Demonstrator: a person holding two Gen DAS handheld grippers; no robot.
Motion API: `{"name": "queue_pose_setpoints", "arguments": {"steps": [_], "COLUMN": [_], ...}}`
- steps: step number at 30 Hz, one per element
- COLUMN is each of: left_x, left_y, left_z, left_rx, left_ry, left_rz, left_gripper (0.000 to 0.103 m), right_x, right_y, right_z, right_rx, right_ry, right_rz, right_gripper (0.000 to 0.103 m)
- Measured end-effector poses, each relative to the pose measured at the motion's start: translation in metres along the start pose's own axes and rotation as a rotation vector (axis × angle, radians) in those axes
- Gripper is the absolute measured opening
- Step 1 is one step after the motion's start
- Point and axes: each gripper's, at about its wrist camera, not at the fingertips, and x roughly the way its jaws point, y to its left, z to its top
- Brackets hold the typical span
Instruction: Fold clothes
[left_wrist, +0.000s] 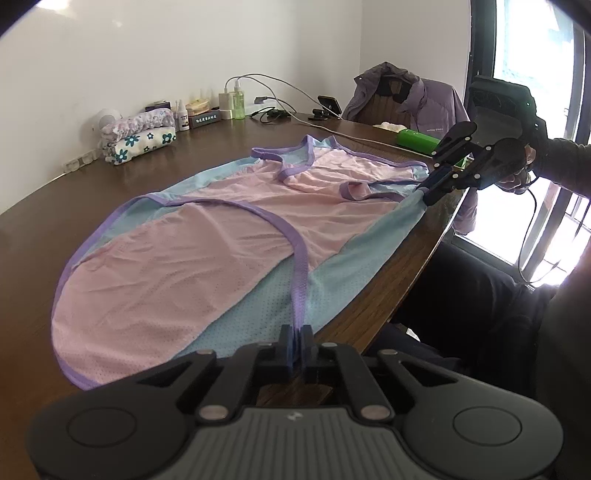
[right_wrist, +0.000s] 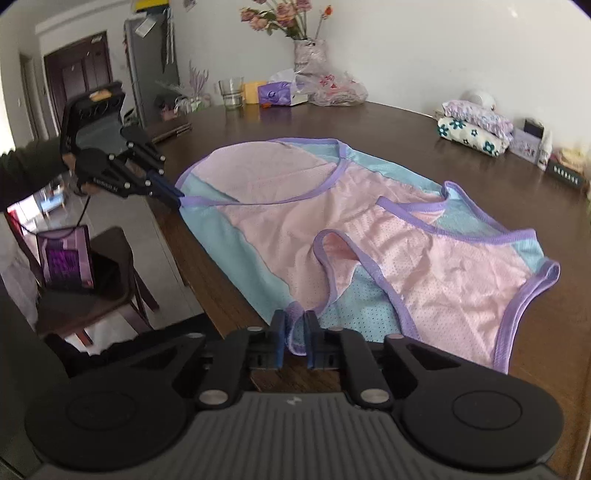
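A pink and light-blue mesh top (left_wrist: 207, 236) with purple trim lies spread flat on the dark wooden table (left_wrist: 214, 144). At the table's near edge my left gripper (left_wrist: 298, 341) is shut on the purple hem band. Further along that edge, at the right, my right gripper (left_wrist: 424, 194) pinches a blue corner that is pulled taut toward it. In the right wrist view the top (right_wrist: 388, 236) fills the table (right_wrist: 406, 140). There my right gripper (right_wrist: 295, 334) has a bunched purple-trimmed corner between its pads, and my left gripper (right_wrist: 179, 195) holds the far-left corner.
Folded floral clothes (left_wrist: 140, 136) sit by the wall with small bottles and cables. A green box (left_wrist: 417, 142) lies near a chair draped with a purple jacket (left_wrist: 424, 103). A flower vase (right_wrist: 310, 55), a glass (right_wrist: 232, 92) and bags stand at the far end. A chair (right_wrist: 92, 280) is beside the table.
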Motion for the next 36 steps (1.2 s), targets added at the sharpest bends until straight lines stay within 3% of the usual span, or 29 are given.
{"name": "queue_pose_setpoints", "arguments": {"steps": [4,6,9,12,22,23,24,26,31,36], "left_x": [0.001,0.000,-0.003,0.000,0.002,0.002,0.002,0.001,-0.005,-0.007], "left_y": [-0.001,0.000,0.000,0.003,0.005,0.006,0.008,0.011,0.020,0.044], "left_z": [0.002,0.005,0.010,0.010,0.004,0.004,0.004,0.004,0.008,0.034], "left_rx": [0.006,-0.016,-0.019,-0.028,-0.027,-0.030,-0.038,-0.050,-0.079,-0.052], "left_ry": [0.013,0.023,0.003,0.001,0.016,0.016,0.017,0.011,-0.013,-0.060], "left_rz": [0.004,-0.005,-0.046,-0.033,-0.071,-0.070,-0.067,-0.066,-0.066,-0.042], "left_gripper": [0.002,0.003,0.013,0.013,0.019,0.015,0.003,0.002,0.000,0.000], "right_x": [0.000,-0.003,-0.006,-0.001,0.002,0.003,0.004,0.006,0.000,-0.003], "right_y": [-0.005,-0.002,0.008,0.012,0.014,0.015,0.016,0.016,0.012,-0.011], "right_z": [-0.006,-0.006,-0.007,-0.010,-0.009,-0.008,-0.008,-0.008,0.001,0.029], "right_rx": [0.031,0.030,-0.028,-0.057,-0.086,-0.094,-0.100,-0.098,-0.078,-0.052], "right_ry": [0.002,-0.001,-0.010,0.000,-0.003,-0.001,0.000,0.003,-0.028,-0.085], "right_rz": [-0.012,-0.009,-0.020,-0.037,-0.044,-0.045,-0.045,-0.036,-0.032,-0.065], "right_gripper": [0.004,0.010,0.030,0.032,0.015,0.010,0.008,0.002,0.002,0.002]}}
